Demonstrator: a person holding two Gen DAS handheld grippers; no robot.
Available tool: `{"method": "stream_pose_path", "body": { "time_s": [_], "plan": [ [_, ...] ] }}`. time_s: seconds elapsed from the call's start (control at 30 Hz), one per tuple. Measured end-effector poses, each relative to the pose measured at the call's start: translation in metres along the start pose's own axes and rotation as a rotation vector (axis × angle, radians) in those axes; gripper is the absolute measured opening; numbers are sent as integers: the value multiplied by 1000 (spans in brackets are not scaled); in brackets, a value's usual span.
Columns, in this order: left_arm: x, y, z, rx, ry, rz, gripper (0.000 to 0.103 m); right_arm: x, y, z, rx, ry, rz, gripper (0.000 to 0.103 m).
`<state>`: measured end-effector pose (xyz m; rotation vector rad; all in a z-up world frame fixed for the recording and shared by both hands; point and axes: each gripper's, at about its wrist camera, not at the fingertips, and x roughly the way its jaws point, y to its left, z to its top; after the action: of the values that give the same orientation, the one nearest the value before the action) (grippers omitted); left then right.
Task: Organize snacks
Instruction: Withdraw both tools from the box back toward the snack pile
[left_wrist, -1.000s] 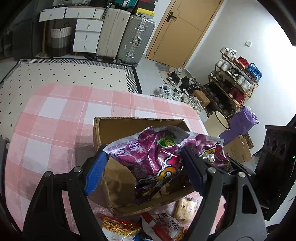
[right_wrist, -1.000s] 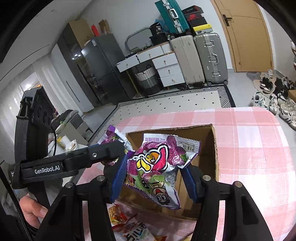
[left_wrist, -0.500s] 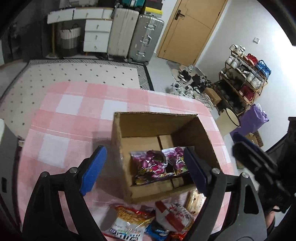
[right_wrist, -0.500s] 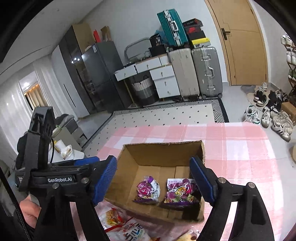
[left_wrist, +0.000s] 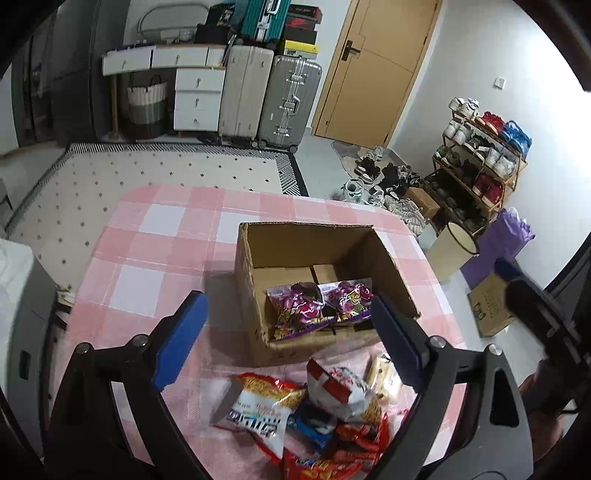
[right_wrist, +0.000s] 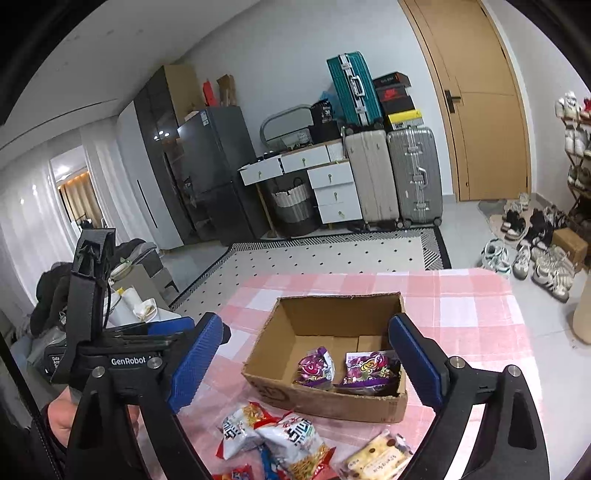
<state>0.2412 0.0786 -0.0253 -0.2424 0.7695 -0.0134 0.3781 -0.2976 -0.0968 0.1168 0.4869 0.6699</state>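
An open cardboard box (left_wrist: 314, 347) stands on the pink checked table (left_wrist: 159, 258). Two purple snack bags (left_wrist: 299, 308) (left_wrist: 349, 299) lie side by side on its floor, and they show again in the right wrist view (right_wrist: 314, 369) (right_wrist: 369, 369). My left gripper (left_wrist: 286, 298) hovers back from the box's near wall, its jaws opening with nothing between the pads. My right gripper (right_wrist: 306, 321) hangs above the near side of the box (right_wrist: 332, 402), jaws also opening and empty. A pile of loose snack packs (left_wrist: 266, 410) (right_wrist: 299, 439) lies on the cloth in front of the box.
A pale biscuit pack (right_wrist: 376, 458) lies at the pile's right. A person's hand (right_wrist: 62, 417) holds the left gripper at the lower left. The table's rounded far edge drops to a dotted rug (left_wrist: 166, 173). Suitcases (left_wrist: 288, 99) and a shoe rack (left_wrist: 480, 147) stand beyond.
Both grippers let go of their purple bags, which now lie in the box. Both have opened wide and pulled back and up from the box, so the snack pile shows.
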Motion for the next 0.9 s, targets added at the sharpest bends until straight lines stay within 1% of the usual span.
{"method": "stream_pose_path", "body": {
  "time_s": [0.1, 0.17, 0.33, 0.5, 0.57, 0.63, 0.77, 0.9],
  "plan": [
    [-24, -8, -12, 36, -36, 18, 92, -21, 9, -1, -9, -30, 7, 95],
    [-37, -12, -19, 49, -50, 21, 103, -34, 16, -3, -18, -47, 9, 96],
    [-70, -22, -42, 71, -81, 11, 102, -60, 29, -12, -42, -59, -16, 96],
    [-98, -33, -61, 93, -108, 21, 102, -80, 35, -21, -44, -62, -9, 97],
    [-109, -37, -69, 105, -111, 12, 102, -87, 38, -25, -49, -67, -9, 101],
    [-118, -40, -77, 111, -121, 13, 102, -98, 43, -32, -57, -73, -10, 102],
    [-135, -41, -90, 113, -137, 7, 102, -108, 50, -47, -63, -70, -20, 102],
    [-146, -36, -108, 101, -134, 13, 102, -119, 55, -64, -59, -59, -26, 102]
  ]
}}
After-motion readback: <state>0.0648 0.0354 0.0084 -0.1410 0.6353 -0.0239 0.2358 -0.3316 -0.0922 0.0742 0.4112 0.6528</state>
